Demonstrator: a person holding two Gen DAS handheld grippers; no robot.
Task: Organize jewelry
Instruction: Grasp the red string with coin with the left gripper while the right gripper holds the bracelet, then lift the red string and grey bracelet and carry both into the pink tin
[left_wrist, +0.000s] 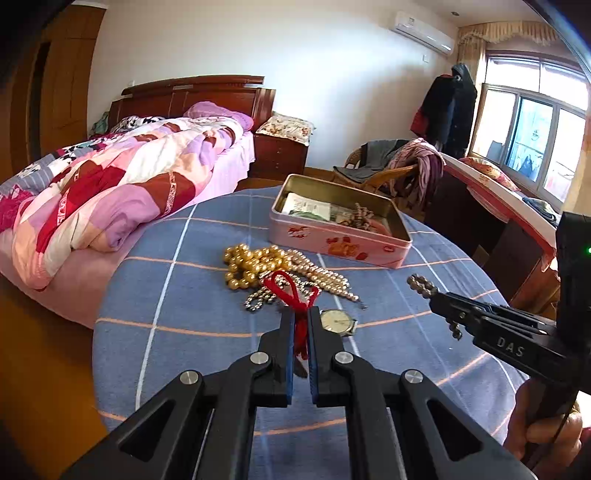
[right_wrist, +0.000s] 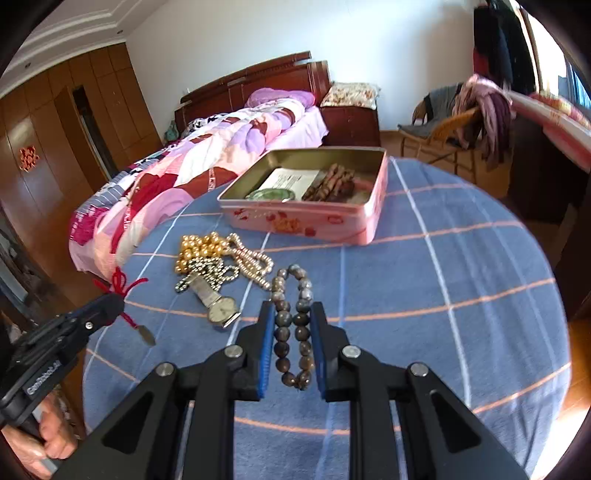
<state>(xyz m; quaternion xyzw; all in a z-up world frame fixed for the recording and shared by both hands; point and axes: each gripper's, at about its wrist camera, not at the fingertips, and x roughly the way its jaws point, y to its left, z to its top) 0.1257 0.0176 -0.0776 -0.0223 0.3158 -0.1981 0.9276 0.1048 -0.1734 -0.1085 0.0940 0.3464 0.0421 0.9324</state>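
Observation:
My left gripper (left_wrist: 301, 314) is shut on a red cord (left_wrist: 295, 291) with a small pendant (right_wrist: 144, 335) dangling under it, lifted off the table. My right gripper (right_wrist: 293, 310) is shut on a bracelet of grey-brown stone beads (right_wrist: 295, 317), whose loop sticks out past the fingertips. From the left wrist view, that gripper (left_wrist: 432, 293) enters from the right with the beads at its tip. On the blue checked tablecloth (right_wrist: 443, 277) lie gold pearl strands (left_wrist: 255, 264), a silver bead chain (right_wrist: 207, 275) and a wristwatch (left_wrist: 338, 321). Behind them stands an open pink tin (right_wrist: 306, 218).
The tin holds a paper card (right_wrist: 291, 181), a green bangle (right_wrist: 269, 195) and brown beads (right_wrist: 332, 182). A bed with a patchwork quilt (left_wrist: 122, 184) borders the round table on the left. A wicker chair with clothes (left_wrist: 399, 166) and a desk (left_wrist: 498, 206) stand at the right.

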